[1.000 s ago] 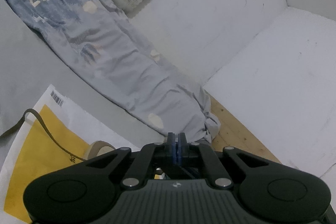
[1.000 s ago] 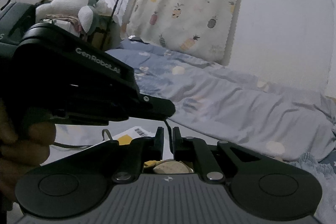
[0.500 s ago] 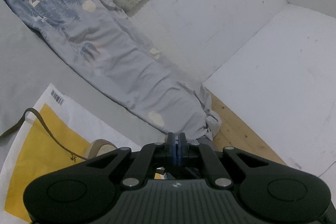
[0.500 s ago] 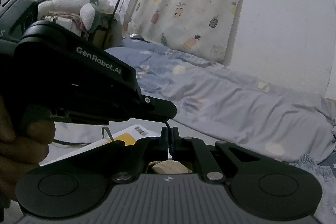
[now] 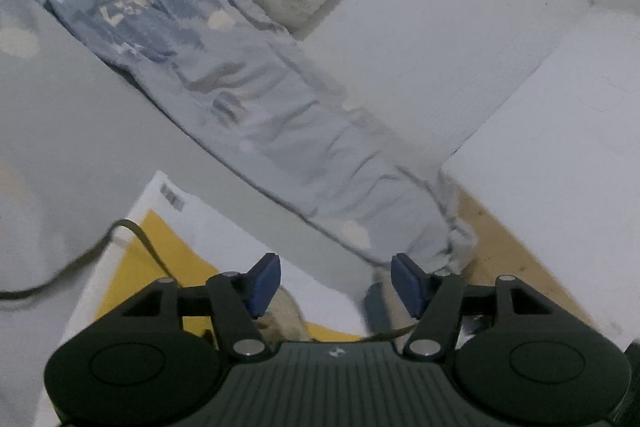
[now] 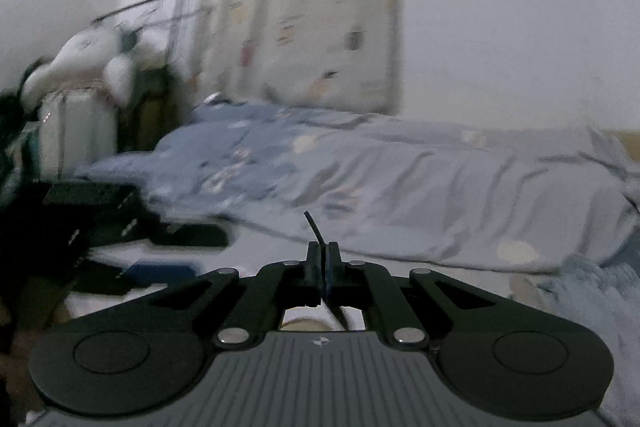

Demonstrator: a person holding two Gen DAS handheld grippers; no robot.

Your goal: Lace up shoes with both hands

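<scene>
My left gripper (image 5: 336, 283) stands over the beige shoe (image 5: 285, 315). Its jaws are opening and nothing is between the blue pads (image 5: 264, 281). A dark lace (image 5: 138, 237) trails off to the left across the yellow and white bag (image 5: 132, 279). In the right wrist view my right gripper (image 6: 322, 261) is shut on the dark lace end (image 6: 313, 225), which pokes up above the fingertips. A sliver of the shoe (image 6: 304, 325) shows under its fingers. The left gripper (image 6: 96, 205) appears there as a blurred dark shape at the left.
A bed with a blue-grey patterned quilt (image 5: 280, 123) lies behind. A pineapple-print curtain (image 6: 304, 7) hangs on the white wall. White boards (image 5: 560, 167) stand at the right over a wooden floor (image 5: 492, 247). A plush toy (image 6: 84, 59) sits far left.
The left gripper has gone from shut to open. The right gripper, still shut on the lace end, has pulled away from the left gripper, which now sits lower and farther left in its view.
</scene>
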